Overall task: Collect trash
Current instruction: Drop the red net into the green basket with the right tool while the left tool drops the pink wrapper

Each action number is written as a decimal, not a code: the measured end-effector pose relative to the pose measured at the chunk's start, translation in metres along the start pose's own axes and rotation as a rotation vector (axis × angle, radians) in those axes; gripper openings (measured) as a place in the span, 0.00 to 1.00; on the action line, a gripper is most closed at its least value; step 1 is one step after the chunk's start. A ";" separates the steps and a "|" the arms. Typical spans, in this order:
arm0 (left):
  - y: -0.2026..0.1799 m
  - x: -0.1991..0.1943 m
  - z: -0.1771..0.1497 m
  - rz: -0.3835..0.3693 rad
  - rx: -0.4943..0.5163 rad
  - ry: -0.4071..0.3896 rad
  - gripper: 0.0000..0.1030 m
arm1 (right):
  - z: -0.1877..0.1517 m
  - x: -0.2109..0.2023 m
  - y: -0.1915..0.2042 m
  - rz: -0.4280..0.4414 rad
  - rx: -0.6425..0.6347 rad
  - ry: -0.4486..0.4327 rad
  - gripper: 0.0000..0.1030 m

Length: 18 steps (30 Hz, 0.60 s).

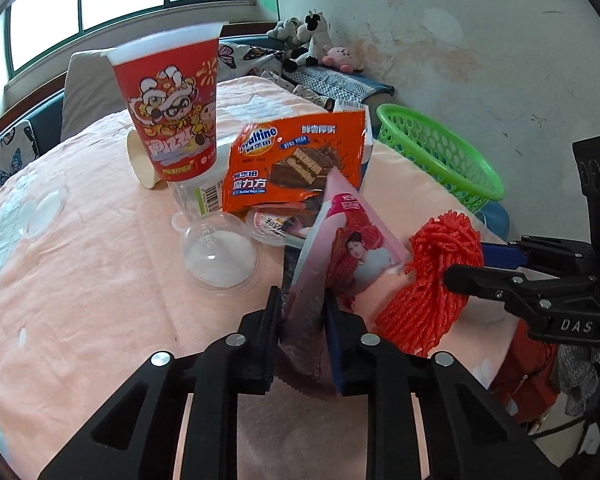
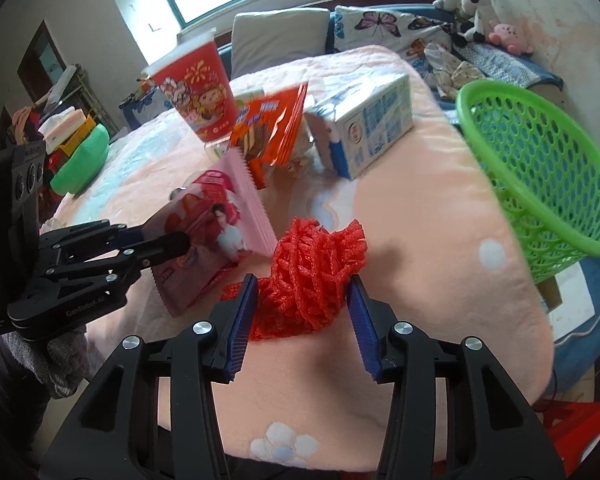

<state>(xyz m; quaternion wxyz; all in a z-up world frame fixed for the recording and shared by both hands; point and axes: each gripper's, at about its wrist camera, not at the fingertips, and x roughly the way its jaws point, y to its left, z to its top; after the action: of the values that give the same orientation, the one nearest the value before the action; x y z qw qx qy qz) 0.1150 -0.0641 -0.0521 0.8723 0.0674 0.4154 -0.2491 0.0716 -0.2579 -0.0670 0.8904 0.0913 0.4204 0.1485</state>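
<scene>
A pink snack wrapper (image 1: 356, 248) with a person's picture stands tilted over the pink tablecloth, and my left gripper (image 1: 302, 320) is shut on its lower end. In the right wrist view the same wrapper (image 2: 216, 216) hangs from the left gripper (image 2: 168, 240). To the right of it lies a bunched red foam net (image 2: 312, 272). My right gripper (image 2: 302, 312) is shut on the net, with both blue pads against its sides. The left wrist view shows that net (image 1: 432, 280) pinched by the right gripper (image 1: 472, 264). A green mesh basket (image 2: 540, 168) stands off the table's right edge.
Behind the wrapper is a pile: a red paper cup (image 1: 172, 108), an orange Ovaltine wrapper (image 1: 292, 160), a clear dome lid (image 1: 220, 256), a small paper cup on its side (image 1: 140, 160) and a white-blue carton (image 2: 364, 128). A pink cloth (image 1: 100, 280) covers the table.
</scene>
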 end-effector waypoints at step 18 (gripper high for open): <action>-0.047 -0.046 0.065 -0.078 0.054 -0.125 0.14 | 0.046 -0.063 -0.091 -0.239 0.012 -0.177 0.44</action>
<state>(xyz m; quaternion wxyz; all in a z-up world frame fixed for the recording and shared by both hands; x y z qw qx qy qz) 0.1120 -0.1084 0.0288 0.8840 0.0592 0.3557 -0.2977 0.0859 -0.3666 -0.0189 0.9349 0.0587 0.3488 0.0301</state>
